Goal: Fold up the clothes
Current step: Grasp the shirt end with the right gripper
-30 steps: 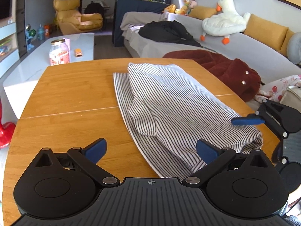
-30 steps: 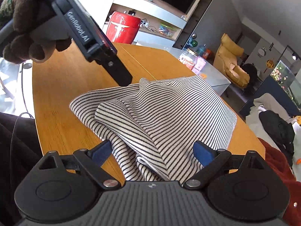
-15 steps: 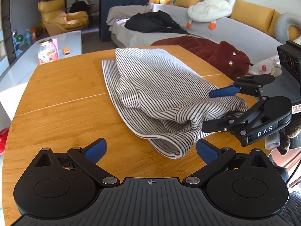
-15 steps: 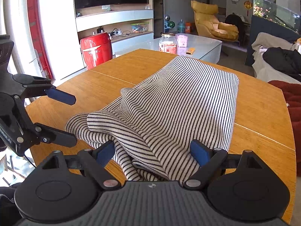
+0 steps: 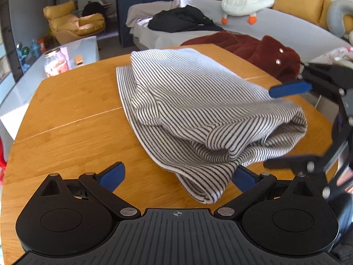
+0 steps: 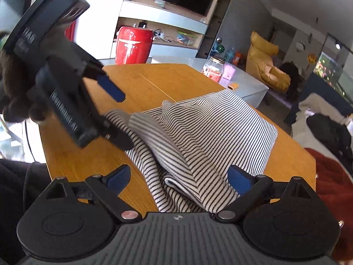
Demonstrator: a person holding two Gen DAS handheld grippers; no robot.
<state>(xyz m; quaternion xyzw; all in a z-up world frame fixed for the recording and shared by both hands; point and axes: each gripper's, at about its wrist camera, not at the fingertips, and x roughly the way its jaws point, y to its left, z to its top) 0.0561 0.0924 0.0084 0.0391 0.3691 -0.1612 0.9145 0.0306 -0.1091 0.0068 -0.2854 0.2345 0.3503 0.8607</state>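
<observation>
On the wooden table [image 5: 72,114], from centre toward 12 o'clock in the left wrist view, can see the striped garment [image 5: 187,92], lying in several loose layers, with a thick rolled edge at 3 o'clock and a thin corner reaching down to 6 o'clock. Looks partly folded, but neither flat nor tidy.

Holding the left gripper [image 5: 177,174] low at the near corner, both fingers spread wide, gripping nothing; perhaps touching the cloth with the pad at 4 o'clock, hard to say. Holding the right gripper [image 6: 178,177] released as well. From the left wrist, can see it at 3 o'clock, straddling the thick rolled edge with one blue pad above and one dark finger below, not closed on it. From its own camera, can see cloth bunched between the fingers, close to the base.

Probably somewhere in the middle of one fold. Fits equally a moment just ahead of pinching the near end and a moment just after letting go of a laid-down layer; cannot decide between them. Going on with another fold would call for closing on the whole thickness of layers at both near corners, then lifting evenly, to keep the loose inner layers from slipping out.

Cannot tell the kind of garment, with sleeves, collar and hem hidden inside the layers. Cannot see the underside either. Blurred and cut off at the 3 o'clock border: the right gripper. Blurred at 9 o'clock in the right wrist view: the left gripper and the gloved hand [image 6: 13,101] behind it.
</observation>
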